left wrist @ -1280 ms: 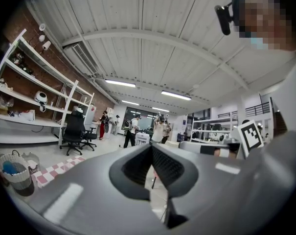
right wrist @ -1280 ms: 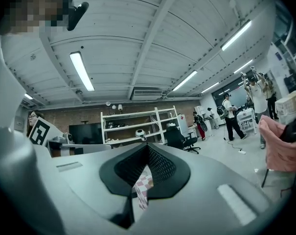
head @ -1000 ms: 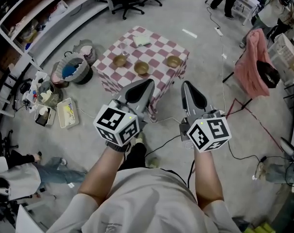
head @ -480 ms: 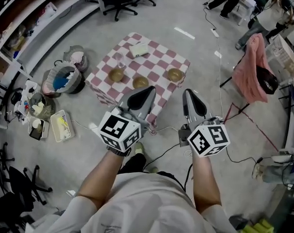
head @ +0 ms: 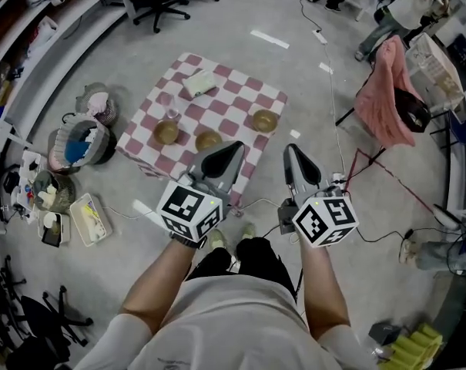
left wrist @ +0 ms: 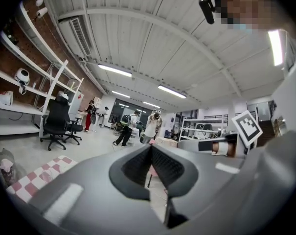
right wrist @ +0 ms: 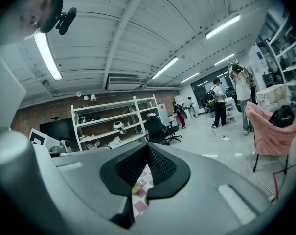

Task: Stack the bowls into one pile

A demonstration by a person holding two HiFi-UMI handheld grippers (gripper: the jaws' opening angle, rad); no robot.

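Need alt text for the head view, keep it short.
From above, a person holds the left tool and right tool, both shut and empty, just short of a checkered table. Three bowls, left, middle and right, sit apart on it, unstacked.

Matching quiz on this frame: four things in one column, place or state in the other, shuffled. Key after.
1 white box
2 right bowl
3 pink cloth
4 left gripper

A hangs off to the right of the table
B jaws together, nothing held
C far part of the table
D apart from the left bowl and the middle bowl

Pairs: 1-C, 2-D, 3-A, 4-B
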